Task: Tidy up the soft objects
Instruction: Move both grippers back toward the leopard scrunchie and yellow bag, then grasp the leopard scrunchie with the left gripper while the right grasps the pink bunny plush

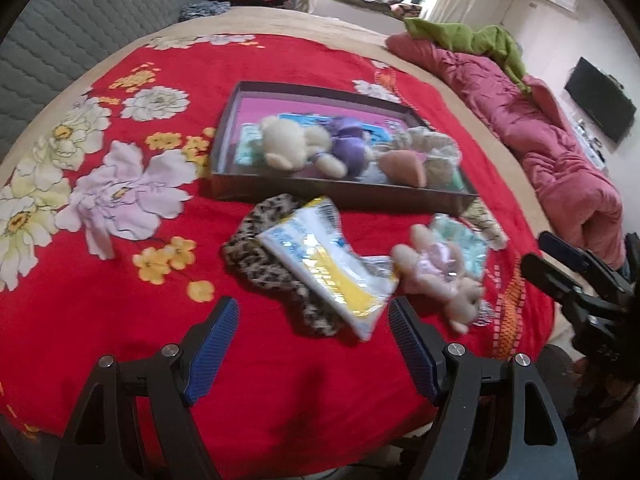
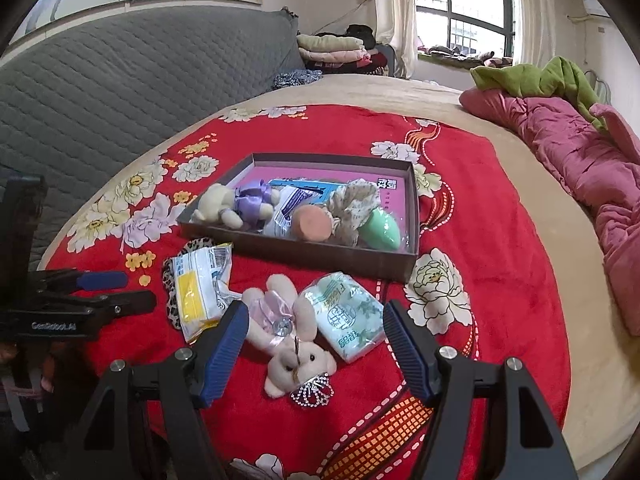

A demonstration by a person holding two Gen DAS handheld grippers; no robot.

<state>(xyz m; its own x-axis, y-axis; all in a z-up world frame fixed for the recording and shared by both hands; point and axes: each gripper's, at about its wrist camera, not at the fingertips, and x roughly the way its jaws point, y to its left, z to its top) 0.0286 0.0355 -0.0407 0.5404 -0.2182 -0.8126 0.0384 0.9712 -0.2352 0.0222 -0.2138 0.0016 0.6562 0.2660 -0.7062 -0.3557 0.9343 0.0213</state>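
A brown tray-like box [image 2: 304, 258] [image 1: 340, 194] on the red blanket holds a cream bear in purple [image 2: 236, 204] [image 1: 304, 146], a peach sponge [image 2: 312, 222], a floral cloth, a green egg-shaped sponge [image 2: 380, 228] and packets. In front of it lie a leopard-print cloth [image 1: 256, 256], a yellow-and-white packet [image 2: 202, 288] [image 1: 328, 264], a pink bear with a tiara [image 2: 286, 332] [image 1: 436, 276] and a green tissue pack [image 2: 348, 316]. My left gripper [image 1: 314, 330] is open and empty, just short of the packet. My right gripper [image 2: 314, 328] is open, its fingers on either side of the pink bear and tissue pack.
The red flowered blanket [image 2: 500, 264] covers a beige bed. A pink quilt [image 2: 580, 168] and a green cloth [image 2: 532, 76] lie along the right. A grey padded headboard [image 2: 100, 100] is on the left, with folded blankets [image 2: 332, 50] behind.
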